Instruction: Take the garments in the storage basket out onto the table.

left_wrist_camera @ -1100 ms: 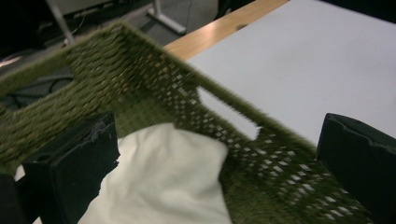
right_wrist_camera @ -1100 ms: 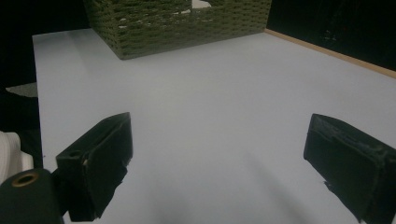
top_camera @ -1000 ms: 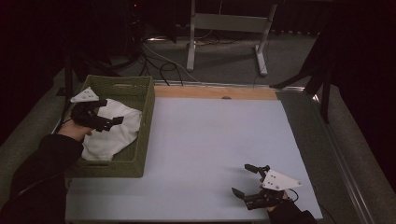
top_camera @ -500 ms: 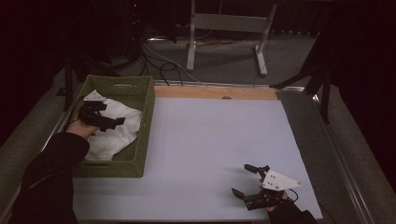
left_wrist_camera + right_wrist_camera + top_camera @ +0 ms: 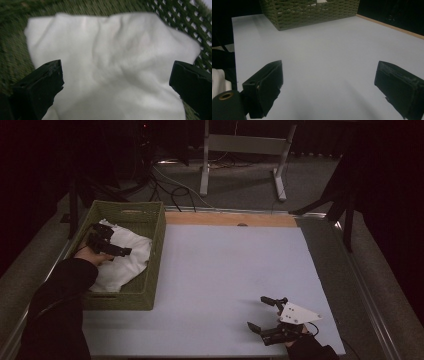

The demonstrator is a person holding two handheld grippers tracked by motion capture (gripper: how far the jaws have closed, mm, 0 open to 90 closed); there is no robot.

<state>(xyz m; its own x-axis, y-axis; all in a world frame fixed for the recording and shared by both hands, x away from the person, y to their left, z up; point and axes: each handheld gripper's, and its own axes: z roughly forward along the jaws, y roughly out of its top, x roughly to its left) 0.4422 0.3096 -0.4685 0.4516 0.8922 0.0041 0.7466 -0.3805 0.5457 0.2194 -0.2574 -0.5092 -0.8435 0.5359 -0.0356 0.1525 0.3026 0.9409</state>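
Observation:
A green woven basket stands at the table's left with a crumpled white cloth inside it. My left gripper hangs over the cloth inside the basket, held by a hand in a dark sleeve. In the left gripper view its jaws stand wide apart, and the left gripper is open just above the white cloth, with nothing between them. My right gripper rests low near the table's front right, open and empty. In its own view the right gripper points across the table toward the basket.
The pale table top stretches between the basket and the right gripper, with a wooden strip along its far edge. Beyond the table are a metal stand and cables on the floor.
The left gripper has turned and sunk a little lower over the cloth in the basket, still open. The right gripper has not moved.

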